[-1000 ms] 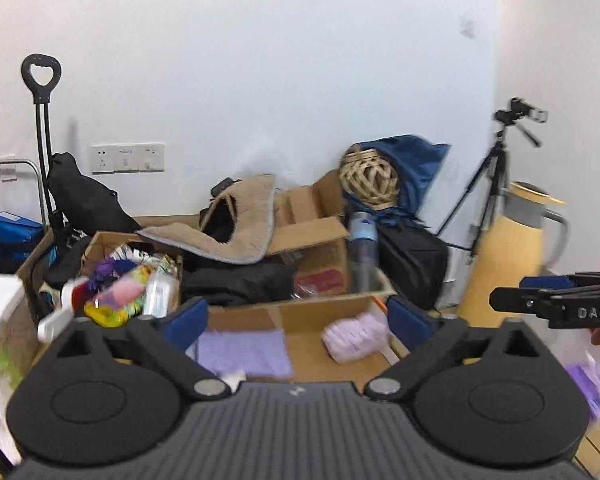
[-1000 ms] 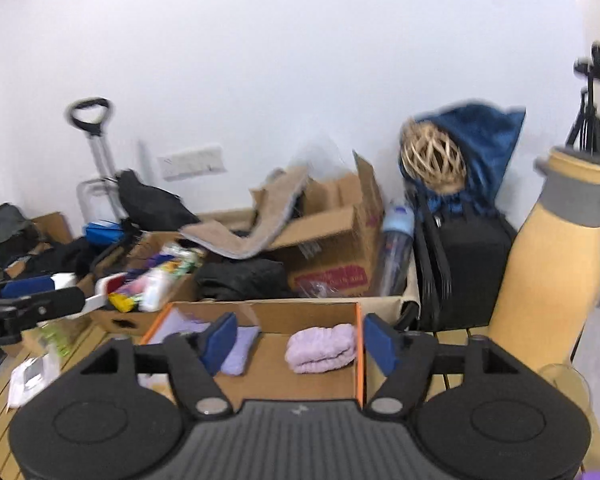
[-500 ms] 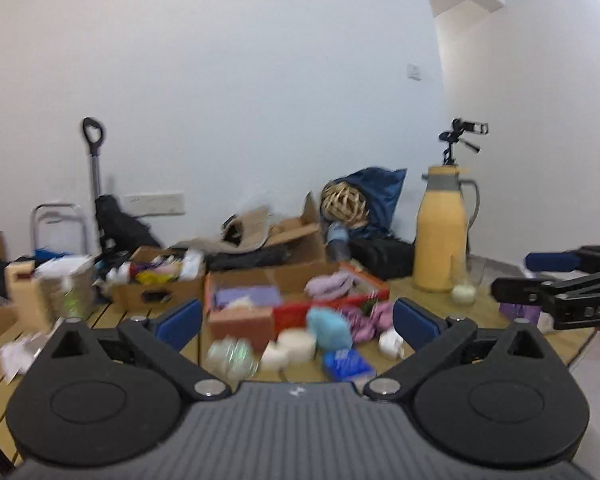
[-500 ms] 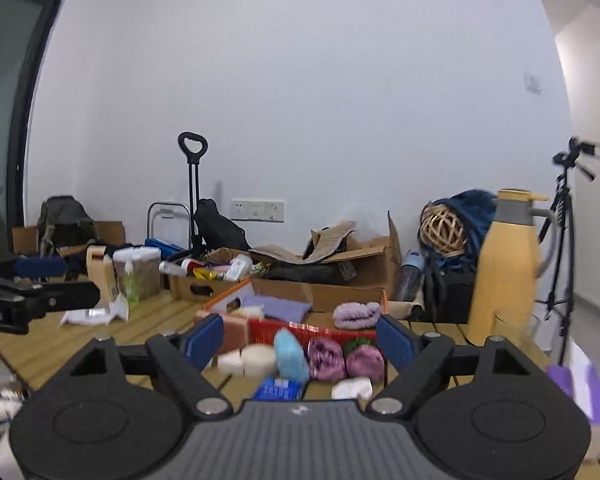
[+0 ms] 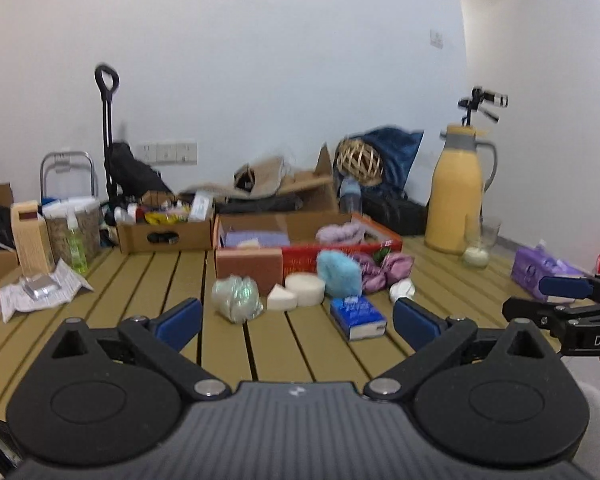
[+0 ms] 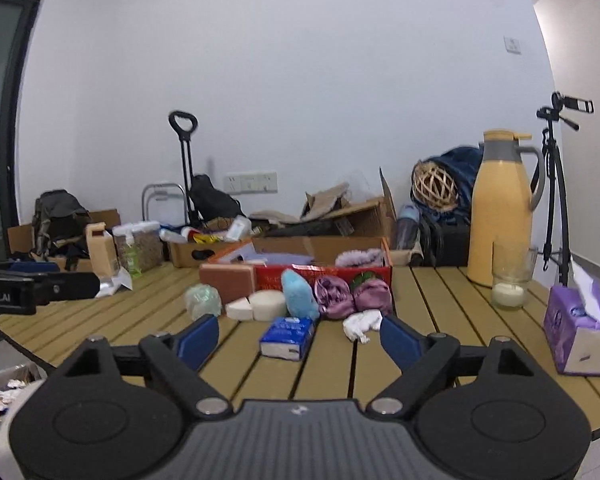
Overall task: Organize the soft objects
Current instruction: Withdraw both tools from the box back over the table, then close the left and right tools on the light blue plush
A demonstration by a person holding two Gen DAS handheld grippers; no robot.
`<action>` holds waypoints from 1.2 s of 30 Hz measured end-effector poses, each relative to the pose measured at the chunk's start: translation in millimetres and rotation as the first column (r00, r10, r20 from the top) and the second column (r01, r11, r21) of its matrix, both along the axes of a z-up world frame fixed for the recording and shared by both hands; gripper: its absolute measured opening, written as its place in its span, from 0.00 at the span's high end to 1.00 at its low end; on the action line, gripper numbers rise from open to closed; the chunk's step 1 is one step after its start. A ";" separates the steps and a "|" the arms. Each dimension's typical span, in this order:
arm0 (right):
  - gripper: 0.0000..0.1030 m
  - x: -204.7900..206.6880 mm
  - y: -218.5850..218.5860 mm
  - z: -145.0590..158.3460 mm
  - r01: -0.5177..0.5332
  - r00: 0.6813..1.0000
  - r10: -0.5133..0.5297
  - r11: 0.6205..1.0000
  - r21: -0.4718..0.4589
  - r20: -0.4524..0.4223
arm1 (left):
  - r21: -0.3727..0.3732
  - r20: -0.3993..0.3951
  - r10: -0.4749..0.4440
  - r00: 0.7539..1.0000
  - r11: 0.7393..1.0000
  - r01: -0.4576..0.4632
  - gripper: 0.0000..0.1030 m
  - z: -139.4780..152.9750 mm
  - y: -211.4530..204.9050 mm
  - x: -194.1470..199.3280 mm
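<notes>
A red cardboard box (image 5: 340, 246) (image 6: 324, 276) on the slatted table holds a lilac towel (image 5: 338, 232) and a purple cloth (image 5: 256, 238). In front of it lie a blue fluffy sponge (image 5: 338, 274) (image 6: 298, 294), purple scrunchies (image 5: 384, 270) (image 6: 352, 296), white round sponges (image 5: 305, 288), a shiny mesh ball (image 5: 236, 296), a brown sponge block (image 5: 248, 266), a blue tissue pack (image 5: 358, 316) (image 6: 288, 336) and a white rag (image 6: 362, 324). My left gripper (image 5: 298, 320) is open and empty, short of the pile. My right gripper (image 6: 300, 340) is open, also empty.
A yellow thermos jug (image 6: 500, 208), a glass with a candle (image 6: 510, 284) and a purple tissue box (image 6: 576, 332) stand at the right. A cardboard box of bottles (image 5: 166, 232), a carton (image 5: 30, 236) and a paper with a foil pack (image 5: 40, 288) sit left.
Both grippers have pulled back and sunk from over the box; the pile in front of it has come into view. The right jaws stand a little wider.
</notes>
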State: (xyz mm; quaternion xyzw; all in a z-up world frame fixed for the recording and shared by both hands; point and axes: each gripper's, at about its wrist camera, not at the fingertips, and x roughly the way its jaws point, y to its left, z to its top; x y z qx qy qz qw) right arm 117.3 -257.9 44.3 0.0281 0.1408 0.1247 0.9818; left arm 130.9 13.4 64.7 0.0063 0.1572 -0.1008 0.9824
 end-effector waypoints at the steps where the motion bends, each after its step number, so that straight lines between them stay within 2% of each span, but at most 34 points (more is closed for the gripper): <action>1: 0.17 6.0 -0.2 -3.8 0.005 1.000 -0.005 1.000 -0.002 -0.012 | 0.002 -0.015 -0.002 1.000 1.000 0.002 0.00 -4.3 -0.6 7.4; 7: 0.23 59.7 -7.6 -27.7 0.025 0.993 -0.024 1.000 0.007 -0.119 | 0.001 -0.096 -0.031 0.995 0.999 0.032 0.00 -27.7 -14.7 63.8; 12: 0.25 107.8 -8.5 -36.3 0.020 0.988 -0.024 0.999 -0.029 -0.154 | -0.009 -0.136 -0.028 0.990 1.000 0.027 0.00 -39.0 -21.8 111.1; 14: 0.25 126.9 -8.1 -36.9 0.021 0.987 -0.028 0.999 -0.045 -0.161 | -0.005 -0.146 0.003 0.989 1.000 -0.004 0.01 -41.3 -18.5 130.8; 15: 0.26 137.0 -7.4 -37.2 0.019 0.985 -0.027 0.998 -0.052 -0.168 | 0.000 -0.149 0.022 0.989 1.000 -0.022 0.05 -42.4 -15.7 140.7; 17: 0.30 154.4 -5.8 -37.9 0.010 0.984 -0.019 0.999 -0.053 -0.176 | 0.007 -0.164 0.060 0.985 0.998 -0.060 0.17 -44.1 -8.7 159.7; 18: 0.33 163.5 -4.1 -38.3 0.003 0.983 -0.012 0.999 -0.049 -0.182 | -0.006 -0.179 0.063 0.982 0.998 -0.065 0.31 -43.7 -5.2 168.6; 19: 0.35 171.9 -1.6 -38.7 -0.009 0.982 0.000 0.999 -0.045 -0.186 | -0.027 -0.195 0.054 0.979 0.998 -0.060 0.37 -43.1 -2.0 175.6; 22: 0.37 193.0 7.6 -39.2 -0.039 0.982 0.034 0.999 -0.025 -0.188 | -0.090 -0.222 -0.007 0.975 0.996 -0.013 0.40 -41.8 -0.5 194.7; 25: 0.39 214.9 20.6 -37.9 -0.078 0.980 0.071 0.997 -0.030 -0.185 | -0.059 -0.200 -0.067 0.978 0.997 0.056 0.40 -42.9 -14.0 208.7; 28: 0.45 238.2 35.7 -37.3 -0.121 0.978 0.112 0.992 -0.040 -0.178 | -0.001 -0.168 -0.038 0.985 0.999 0.039 0.38 -44.0 -23.2 220.7; 32: 0.57 268.2 52.4 -41.4 -0.149 0.972 0.144 0.989 -0.012 -0.188 | -0.075 -0.176 -0.070 0.982 0.996 0.057 0.36 -47.6 -16.9 230.7; 34: 0.68 279.1 60.3 -47.3 -0.161 0.968 0.156 0.987 -0.009 -0.197 | -0.064 -0.182 -0.063 0.981 0.997 0.052 0.36 -52.0 -16.2 232.9; 36: 0.72 284.4 64.4 -54.1 -0.164 0.965 0.159 0.987 -0.007 -0.208 | -0.069 -0.190 -0.060 0.980 0.997 0.048 0.36 -54.3 -13.1 234.5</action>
